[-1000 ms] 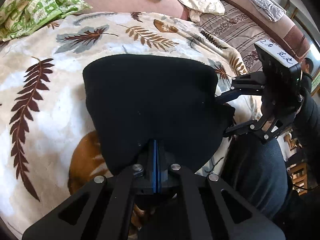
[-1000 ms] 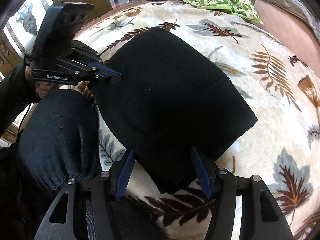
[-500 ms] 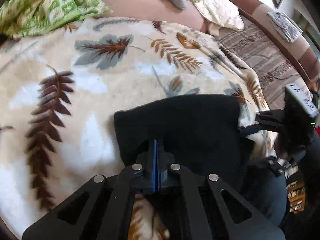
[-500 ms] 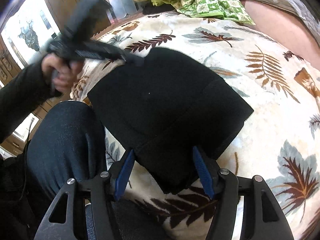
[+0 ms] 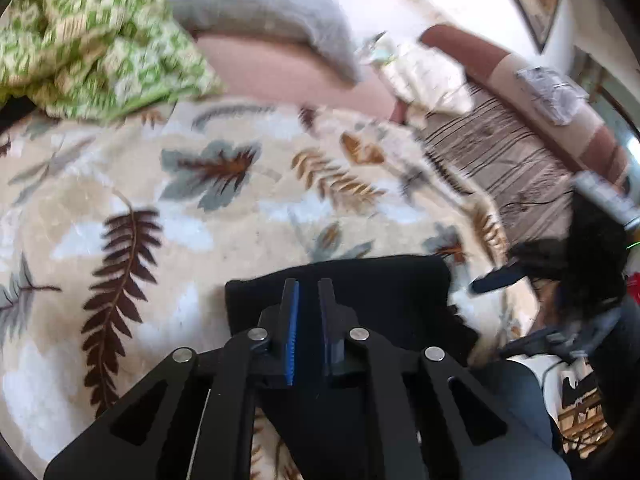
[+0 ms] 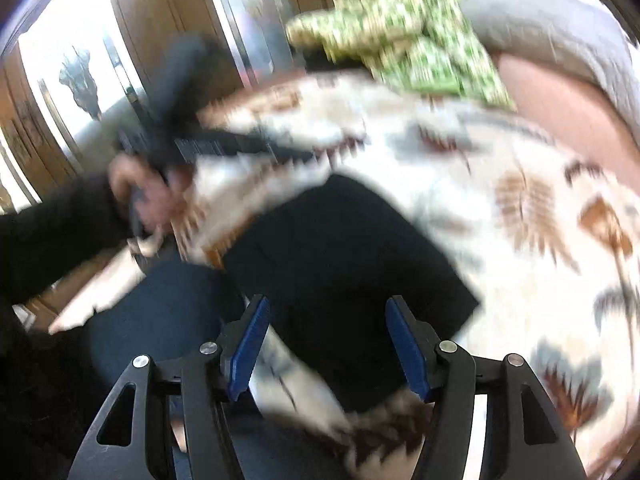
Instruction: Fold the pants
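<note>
While the folded black knit pants (image 5: pixel 360 292) lie as a thick, soft-edged block on the plush cream blanket printed with brown and grey-blue leaves (image 5: pixel 168 208), the left hand-held gripper (image 5: pixel 308 292) hovers over their near edge, its ridged blue pads having just parted a narrow slit with no cloth between them. The right hand-held gripper (image 6: pixel 326 344) hangs released above the same pants, its blue pads spread wide and gripping nothing. Beyond the blanket sit a crumpled green-and-white checked cloth (image 5: pixel 84 40) and a rounded grey cushion (image 5: pixel 260 4).
</note>
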`<action>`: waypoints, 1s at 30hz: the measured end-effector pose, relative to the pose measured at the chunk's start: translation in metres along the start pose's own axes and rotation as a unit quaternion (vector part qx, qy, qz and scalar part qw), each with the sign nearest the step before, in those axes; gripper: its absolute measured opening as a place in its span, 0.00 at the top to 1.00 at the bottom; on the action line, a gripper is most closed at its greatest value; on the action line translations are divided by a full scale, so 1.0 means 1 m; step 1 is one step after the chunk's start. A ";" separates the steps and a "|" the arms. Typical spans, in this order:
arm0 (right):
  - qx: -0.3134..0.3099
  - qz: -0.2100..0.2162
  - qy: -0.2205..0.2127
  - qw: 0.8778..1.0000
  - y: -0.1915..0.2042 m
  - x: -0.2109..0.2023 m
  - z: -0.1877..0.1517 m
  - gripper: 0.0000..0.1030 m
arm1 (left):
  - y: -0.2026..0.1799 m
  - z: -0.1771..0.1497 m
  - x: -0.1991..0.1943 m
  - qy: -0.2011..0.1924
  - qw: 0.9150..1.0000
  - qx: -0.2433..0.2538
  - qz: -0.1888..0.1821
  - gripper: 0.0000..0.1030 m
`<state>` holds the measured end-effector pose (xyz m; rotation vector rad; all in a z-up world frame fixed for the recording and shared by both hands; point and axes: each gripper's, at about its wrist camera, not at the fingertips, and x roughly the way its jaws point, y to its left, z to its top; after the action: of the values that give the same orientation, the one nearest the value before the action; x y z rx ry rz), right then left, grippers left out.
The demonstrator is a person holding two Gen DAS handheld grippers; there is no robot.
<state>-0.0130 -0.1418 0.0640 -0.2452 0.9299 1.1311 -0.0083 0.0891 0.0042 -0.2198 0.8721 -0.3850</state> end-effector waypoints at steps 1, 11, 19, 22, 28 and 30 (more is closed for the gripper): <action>-0.005 0.002 -0.007 1.000 0.002 0.005 0.010 0.40 | 0.006 -0.002 0.016 0.022 1.000 -0.016 0.012 0.93; -0.015 -0.007 0.062 0.998 -0.030 0.097 0.011 0.38 | 0.007 -0.013 0.038 0.042 0.997 -0.041 0.040 0.93; -0.032 -0.035 -0.005 0.999 -0.010 0.023 0.001 0.39 | -0.025 -0.008 -0.013 0.010 1.000 0.021 -0.019 0.93; -0.042 -0.069 0.000 0.997 -0.014 0.019 -0.009 0.39 | -0.042 -0.025 -0.013 0.050 0.995 0.083 -0.036 0.92; 0.041 -0.074 0.044 0.995 -0.059 0.060 -0.027 0.23 | -0.020 -0.046 0.024 0.083 0.995 0.034 -0.042 0.91; 0.120 -0.031 0.040 0.992 -0.082 0.062 -0.040 0.20 | -0.015 -0.047 0.024 0.077 0.995 0.015 -0.058 0.91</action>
<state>0.0431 -0.1612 -0.0287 -0.1227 1.1123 0.9484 -0.0342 0.0645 -0.0369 -0.2156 1.0062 -0.5284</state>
